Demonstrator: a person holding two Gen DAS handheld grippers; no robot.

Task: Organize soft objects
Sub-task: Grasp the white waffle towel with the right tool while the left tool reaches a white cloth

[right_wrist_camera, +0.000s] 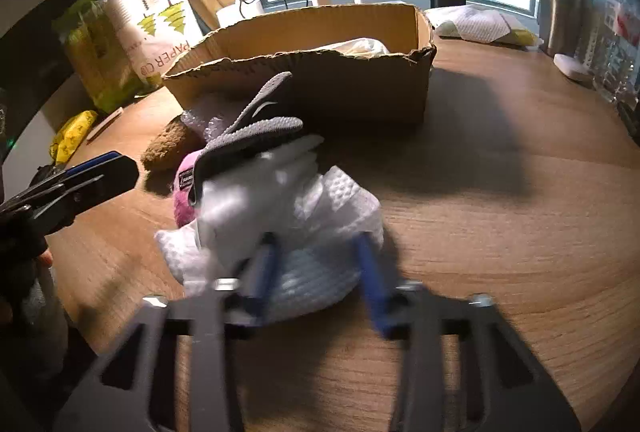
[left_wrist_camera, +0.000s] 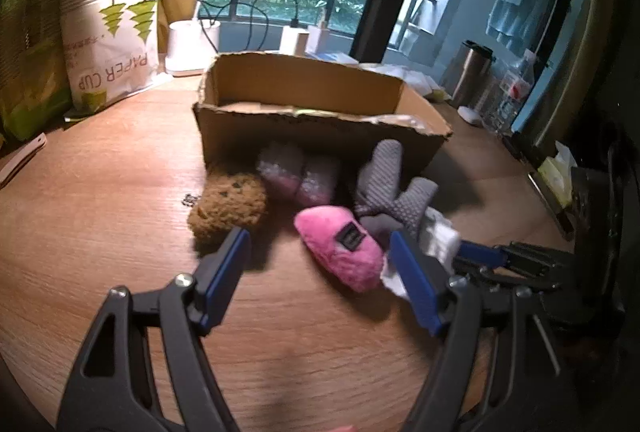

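Soft things lie in a heap before a cardboard box: a brown plush, a bubble-wrap bundle, grey gloves and a pink plush. My left gripper is open just above the table, its blue fingers either side of the pink plush's near end without pressing it. My right gripper is blurred, with its blue fingers pressed into a white soft bundle that lies against the grey gloves. The same white bundle also shows beside the right gripper.
The box is open-topped and holds light wrapping. Packs of paper cups stand at the back left. A steel flask and clutter line the right edge. Cables and chargers sit by the window behind the box. The wooden table runs on to the right.
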